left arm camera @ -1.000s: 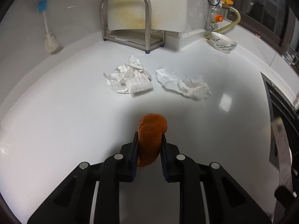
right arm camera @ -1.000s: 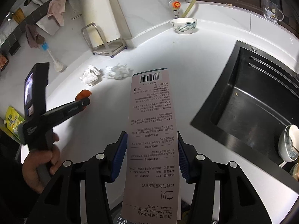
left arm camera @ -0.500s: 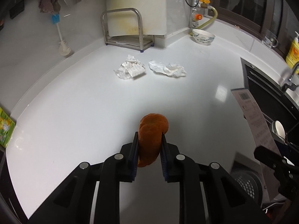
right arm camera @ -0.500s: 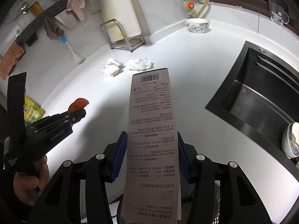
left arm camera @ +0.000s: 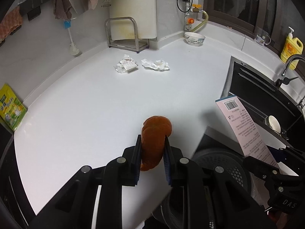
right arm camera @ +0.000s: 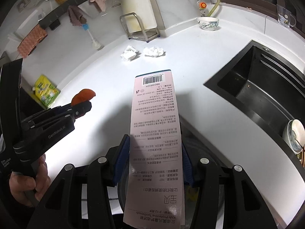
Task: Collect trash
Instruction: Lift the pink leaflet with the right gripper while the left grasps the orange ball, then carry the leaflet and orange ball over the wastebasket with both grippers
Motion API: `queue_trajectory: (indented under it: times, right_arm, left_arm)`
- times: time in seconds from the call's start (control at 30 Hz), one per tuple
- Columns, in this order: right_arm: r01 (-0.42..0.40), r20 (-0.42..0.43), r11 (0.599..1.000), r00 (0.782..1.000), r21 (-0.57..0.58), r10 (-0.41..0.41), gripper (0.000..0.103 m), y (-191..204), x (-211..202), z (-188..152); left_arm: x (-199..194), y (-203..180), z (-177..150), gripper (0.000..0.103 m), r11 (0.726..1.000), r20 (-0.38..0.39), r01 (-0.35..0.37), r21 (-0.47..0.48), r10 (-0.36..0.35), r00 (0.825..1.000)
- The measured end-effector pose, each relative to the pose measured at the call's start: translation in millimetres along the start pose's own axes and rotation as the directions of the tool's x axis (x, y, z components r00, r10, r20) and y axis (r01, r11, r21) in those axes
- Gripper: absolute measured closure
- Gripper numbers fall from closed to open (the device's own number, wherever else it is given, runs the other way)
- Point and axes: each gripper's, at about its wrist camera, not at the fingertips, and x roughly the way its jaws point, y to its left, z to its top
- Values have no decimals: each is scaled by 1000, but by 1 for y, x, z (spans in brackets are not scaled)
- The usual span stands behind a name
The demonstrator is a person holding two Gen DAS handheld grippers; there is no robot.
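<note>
Both grippers loaded above the counter edge
Left gripper (left arm camera: 152,152) clamps an orange peel (left arm camera: 155,137) at lower centre; right gripper (right arm camera: 153,160) pinches a pink toothbrush card (right arm camera: 156,133)

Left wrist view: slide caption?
Left gripper clamps orange peel above white countertop; two crumpled paper wads remain.

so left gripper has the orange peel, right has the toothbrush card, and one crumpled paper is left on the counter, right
Not quite: two crumpled papers lie on the counter, side by side, as the left wrist view shows. The rest holds: left gripper shut on the orange peel, right gripper on the toothbrush card.
</note>
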Motion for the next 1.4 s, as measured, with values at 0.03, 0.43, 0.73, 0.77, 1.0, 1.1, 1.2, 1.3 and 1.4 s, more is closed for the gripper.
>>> queue_trajectory:
  times: [0.03, 0.43, 0.73, 0.77, 1.0, 1.1, 1.2, 1.3, 1.4]
  right_arm:
    - [-4, -4, 1000, 1000, -4, 4, 54, -2, -4, -4]
    - [-37, -62, 998, 997, -44, 34, 54, -23, -31, -49]
    - [-53, -100, 998, 994, -42, 49, 54, -42, -36, -74]
    - [-53, -103, 998, 994, -41, 48, 54, -44, -36, -76]
    - [-46, -145, 999, 989, -29, 42, 54, -57, -31, -94]
    - [-45, -164, 999, 986, -26, 40, 54, -60, -26, -100]
    - [-47, -183, 999, 982, -24, 42, 54, -61, -19, -105]
    - [-56, -209, 998, 977, -20, 51, 54, -62, -11, -110]
    - [-66, -240, 998, 969, -22, 59, 54, -61, -3, -115]
  left_arm:
    - [-3, -4, -3, 83, 1000, -2, -1, -2, 1, 1000]
    - [-34, -51, -46, 83, 1000, -11, 5, -9, -5, 1000]
    - [-41, -77, -69, 83, 1000, -18, 14, -22, -15, 1000]
    - [-41, -79, -71, 83, 1000, -18, 15, -20, -15, 1000]
    - [-28, -93, -90, 83, 1000, -64, 19, -19, -20, 998]
    - [-24, -97, -96, 83, 1000, -76, 15, -13, -16, 997]
    - [-18, -99, -103, 83, 1000, -96, 9, -8, -10, 995]
    - [-13, -99, -109, 83, 1000, -117, 8, -11, -9, 993]
    - [-3, -98, -118, 82, 1000, -158, 6, -17, -9, 987]
